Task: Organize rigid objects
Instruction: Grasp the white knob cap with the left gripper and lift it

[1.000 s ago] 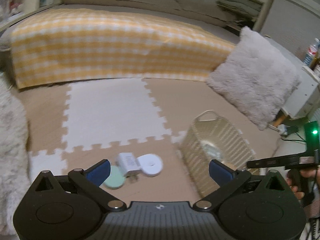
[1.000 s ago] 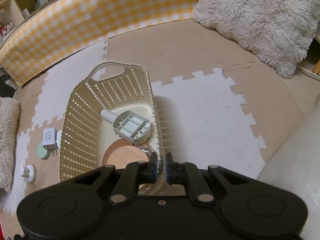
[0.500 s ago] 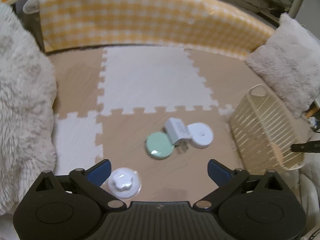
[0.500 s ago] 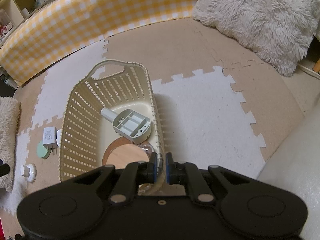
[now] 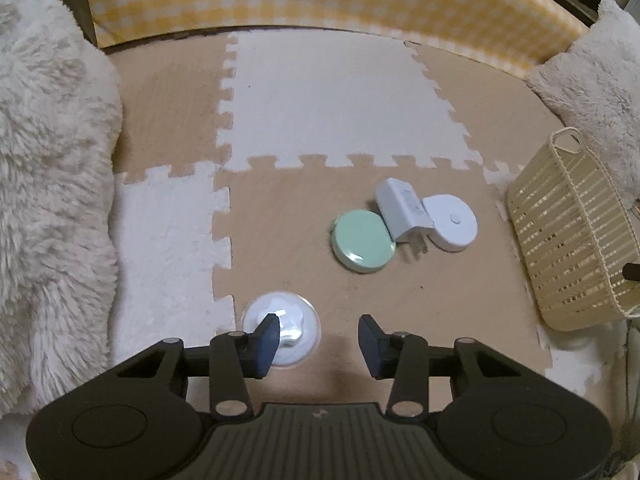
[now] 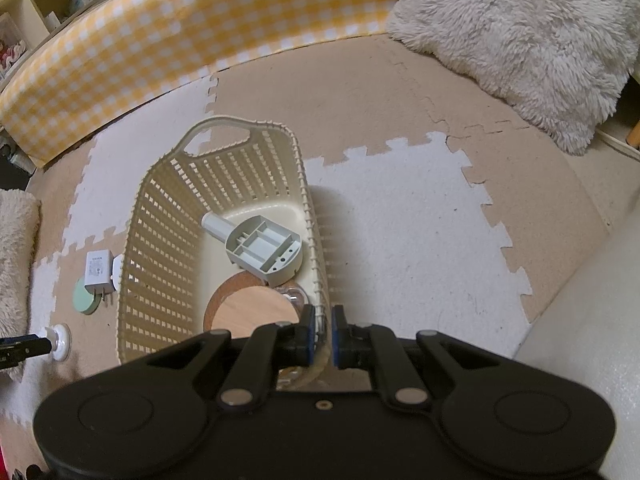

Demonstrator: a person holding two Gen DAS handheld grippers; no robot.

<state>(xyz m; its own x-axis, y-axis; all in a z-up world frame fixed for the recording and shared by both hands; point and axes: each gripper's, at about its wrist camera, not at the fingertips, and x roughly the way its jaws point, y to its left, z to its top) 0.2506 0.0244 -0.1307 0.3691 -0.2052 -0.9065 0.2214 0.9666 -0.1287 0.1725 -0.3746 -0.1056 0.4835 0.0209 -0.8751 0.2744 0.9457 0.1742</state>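
The left tongs [image 5: 318,338], jaws wide apart and holding nothing, partly hide a white knob [image 5: 286,326] on the floor mat [image 5: 280,220]. Bare mat lies ahead. The right tongs [image 6: 321,332] pinch the basket [image 6: 160,248] rim; inside lie a gray scoop [image 6: 262,246] and wooden disc [image 6: 252,306]. A charger [image 5: 400,210] overlaps a green tin [image 5: 362,244] nearby.

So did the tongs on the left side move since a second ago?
Yes. The left tongs swung left, away from the cream plastic basket, and dropped toward the round white knobbed lid on the tan foam mat.
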